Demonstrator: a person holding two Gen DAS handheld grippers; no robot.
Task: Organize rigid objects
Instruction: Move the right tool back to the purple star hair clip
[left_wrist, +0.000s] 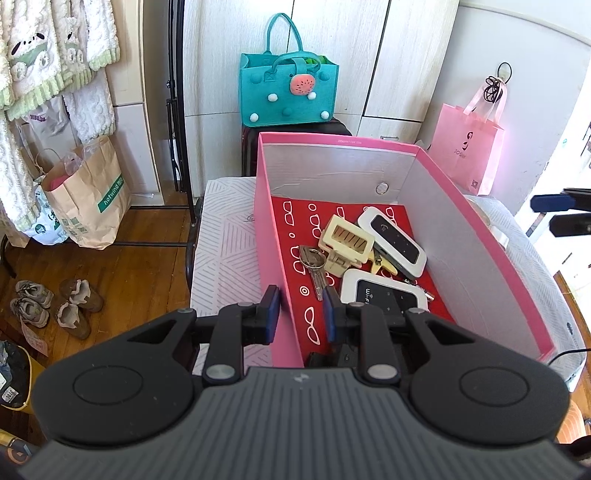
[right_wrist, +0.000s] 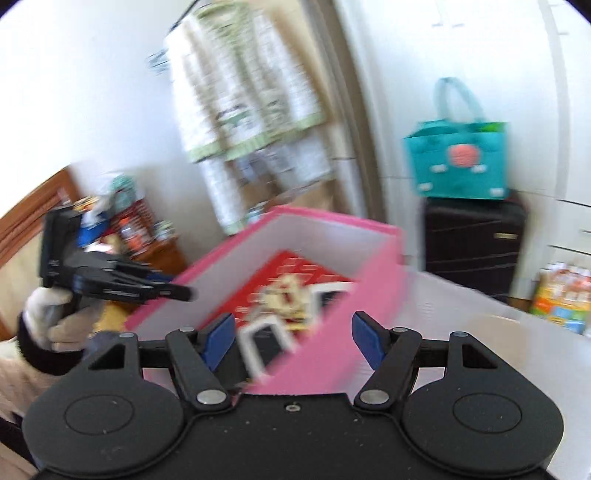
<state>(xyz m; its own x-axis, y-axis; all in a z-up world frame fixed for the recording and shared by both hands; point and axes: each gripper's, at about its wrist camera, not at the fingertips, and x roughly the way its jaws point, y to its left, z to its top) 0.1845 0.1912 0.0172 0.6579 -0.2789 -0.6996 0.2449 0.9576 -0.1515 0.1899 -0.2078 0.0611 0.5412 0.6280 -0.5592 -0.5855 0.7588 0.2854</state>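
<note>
A pink box (left_wrist: 266, 229) with a red patterned floor holds two white Wi-Fi routers (left_wrist: 393, 240) (left_wrist: 382, 293), a cream plastic part (left_wrist: 345, 242), keys (left_wrist: 314, 266) and a small black item near the front. My left gripper (left_wrist: 301, 312) is open, its fingers astride the box's left wall near the front corner, holding nothing. My right gripper (right_wrist: 293, 341) is open and empty, just outside the pink box (right_wrist: 369, 295); this view is blurred. The left gripper (right_wrist: 110, 280) also shows there, at the box's far side.
The box stands on a white patterned surface (left_wrist: 225, 258). A teal felt bag (left_wrist: 288, 88) sits on a dark suitcase (right_wrist: 476, 247) behind. A pink bag (left_wrist: 467, 155) hangs at right. Paper bag (left_wrist: 88, 199) and shoes (left_wrist: 55, 302) are on the wooden floor at left.
</note>
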